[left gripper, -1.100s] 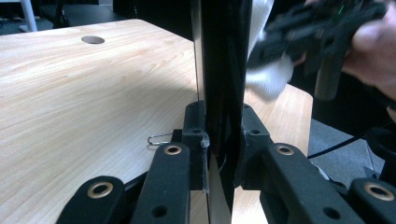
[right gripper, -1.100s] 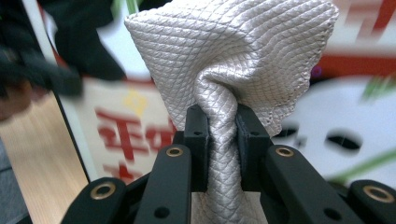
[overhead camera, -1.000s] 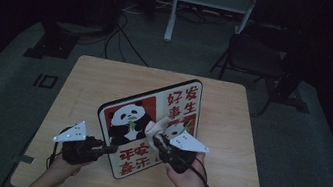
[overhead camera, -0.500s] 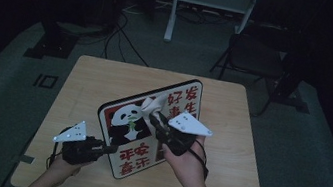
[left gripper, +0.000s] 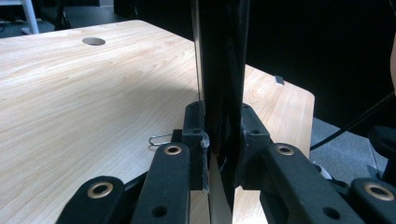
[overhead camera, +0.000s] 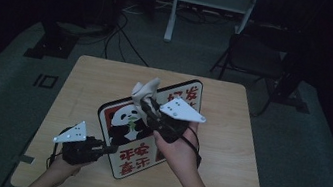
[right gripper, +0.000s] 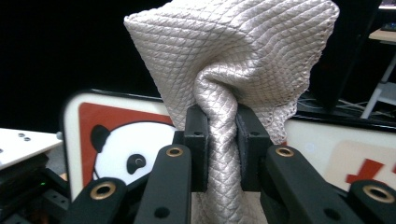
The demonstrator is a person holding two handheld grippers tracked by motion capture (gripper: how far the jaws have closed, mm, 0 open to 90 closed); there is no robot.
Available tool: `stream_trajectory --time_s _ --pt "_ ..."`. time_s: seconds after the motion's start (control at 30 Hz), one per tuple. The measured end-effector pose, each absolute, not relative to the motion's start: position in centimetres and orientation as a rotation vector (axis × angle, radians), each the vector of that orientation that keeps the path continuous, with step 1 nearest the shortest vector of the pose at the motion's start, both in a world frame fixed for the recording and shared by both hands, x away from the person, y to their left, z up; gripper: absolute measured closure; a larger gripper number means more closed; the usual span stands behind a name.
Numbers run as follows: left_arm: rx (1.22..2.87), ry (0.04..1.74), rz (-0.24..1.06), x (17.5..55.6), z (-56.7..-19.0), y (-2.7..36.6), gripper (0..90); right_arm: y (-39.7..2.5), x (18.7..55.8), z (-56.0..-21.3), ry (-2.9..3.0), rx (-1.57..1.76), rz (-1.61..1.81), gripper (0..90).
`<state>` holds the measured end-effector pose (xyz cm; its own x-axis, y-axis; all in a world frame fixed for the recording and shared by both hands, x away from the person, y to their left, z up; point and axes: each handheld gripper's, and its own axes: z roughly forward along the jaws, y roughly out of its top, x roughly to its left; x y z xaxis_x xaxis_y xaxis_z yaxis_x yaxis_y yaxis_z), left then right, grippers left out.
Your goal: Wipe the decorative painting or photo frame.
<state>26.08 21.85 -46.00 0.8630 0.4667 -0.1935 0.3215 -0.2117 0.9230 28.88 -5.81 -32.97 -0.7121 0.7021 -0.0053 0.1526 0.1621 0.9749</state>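
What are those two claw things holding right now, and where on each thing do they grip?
The left gripper clamps the panda sign by its lower left edge, standing it up. The right gripper pinches a beige quilted cloth at a bunched, twisted part, held in front of the sign.

Black tool (right gripper: 222, 154), brass-ringed screws

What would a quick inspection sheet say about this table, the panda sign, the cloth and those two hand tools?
Surface: wooden table, with a round hole near its far edge.
Job's things: panda sign held upright on edge; beige cloth lifted above it.
Clutter: paper clip on the table.
Grippers: left gripper clamps the sign's edge; right gripper pinches the cloth.
Cables: several on the floor beyond the table.
Surroundings: dark room, white stand, chair.
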Motion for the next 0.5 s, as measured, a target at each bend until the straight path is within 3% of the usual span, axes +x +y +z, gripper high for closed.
stream_trajectory --time_s 0.5 --pt "1.815 0.601 0.151 26.1 -46.0 21.8 78.1 -6.1 28.5 -37.1 2.043 0.841 1.508 77.7"
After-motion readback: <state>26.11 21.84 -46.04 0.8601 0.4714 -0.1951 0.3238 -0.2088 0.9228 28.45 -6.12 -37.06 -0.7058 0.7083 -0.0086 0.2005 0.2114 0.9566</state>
